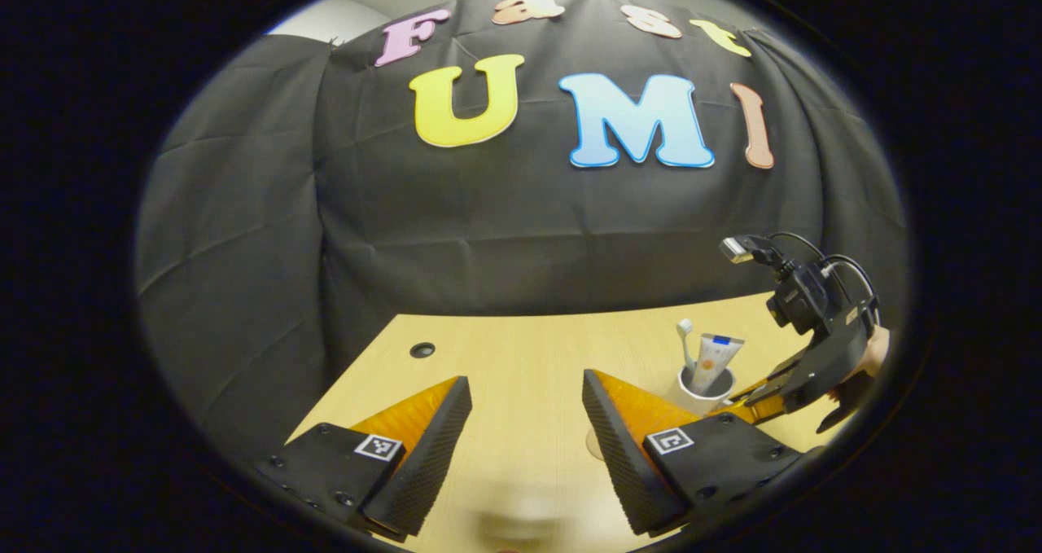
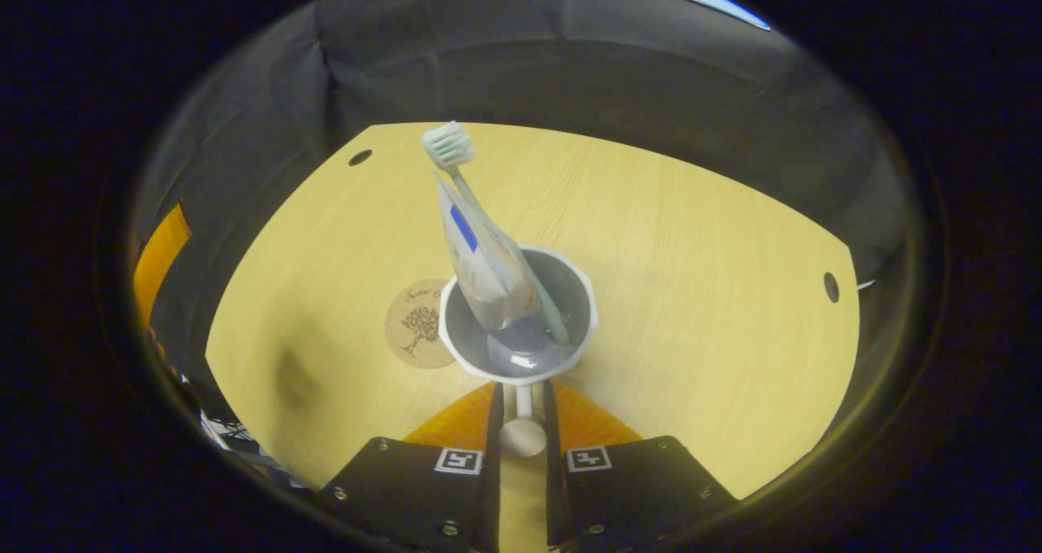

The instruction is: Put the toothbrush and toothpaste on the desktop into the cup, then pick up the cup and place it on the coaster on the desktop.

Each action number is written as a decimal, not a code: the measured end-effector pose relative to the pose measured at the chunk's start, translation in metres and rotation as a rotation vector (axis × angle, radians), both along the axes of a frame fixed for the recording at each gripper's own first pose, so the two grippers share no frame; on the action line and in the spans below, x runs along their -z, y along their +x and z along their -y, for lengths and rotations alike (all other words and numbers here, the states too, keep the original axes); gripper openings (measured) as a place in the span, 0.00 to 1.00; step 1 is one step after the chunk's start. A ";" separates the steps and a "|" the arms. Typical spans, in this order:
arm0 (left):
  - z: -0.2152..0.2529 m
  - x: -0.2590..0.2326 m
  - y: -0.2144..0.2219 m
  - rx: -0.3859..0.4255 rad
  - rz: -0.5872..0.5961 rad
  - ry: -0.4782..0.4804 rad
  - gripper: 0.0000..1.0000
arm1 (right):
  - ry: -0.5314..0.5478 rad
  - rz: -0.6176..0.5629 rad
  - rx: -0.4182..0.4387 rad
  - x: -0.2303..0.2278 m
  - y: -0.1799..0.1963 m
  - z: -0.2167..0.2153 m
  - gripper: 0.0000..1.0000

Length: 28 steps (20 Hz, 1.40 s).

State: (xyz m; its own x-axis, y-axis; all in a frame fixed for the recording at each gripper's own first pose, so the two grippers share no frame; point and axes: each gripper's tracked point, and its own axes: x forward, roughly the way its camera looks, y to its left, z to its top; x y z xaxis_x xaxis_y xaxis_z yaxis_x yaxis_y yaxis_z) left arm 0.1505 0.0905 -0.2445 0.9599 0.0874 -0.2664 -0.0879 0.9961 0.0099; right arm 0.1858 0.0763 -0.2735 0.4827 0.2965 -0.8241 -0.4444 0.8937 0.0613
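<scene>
While pinched by the right hand-held gripper (image 2: 521, 410) — cup (image 2: 518, 315) handle, coaster (image 2: 419, 323) just beside; left hand-held gripper (image 1: 525, 423) spread.

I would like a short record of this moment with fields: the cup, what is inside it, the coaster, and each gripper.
cup: white cup, held by its handle, not yet on the coaster
contents: toothbrush and toothpaste, both leaning in the cup
coaster: round, with a tree design, on the desktop beside the cup
right gripper: shut on the handle
left gripper: open, holding nothing, above the desktop
</scene>
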 end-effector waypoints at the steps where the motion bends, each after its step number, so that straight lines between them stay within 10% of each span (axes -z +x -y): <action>1: 0.000 0.001 0.000 -0.001 -0.003 -0.002 0.93 | -0.008 0.007 -0.001 -0.004 -0.002 0.001 0.23; 28: -0.018 0.005 0.007 -0.014 -0.008 0.012 0.93 | 0.085 0.045 -0.024 -0.014 -0.003 -0.006 0.17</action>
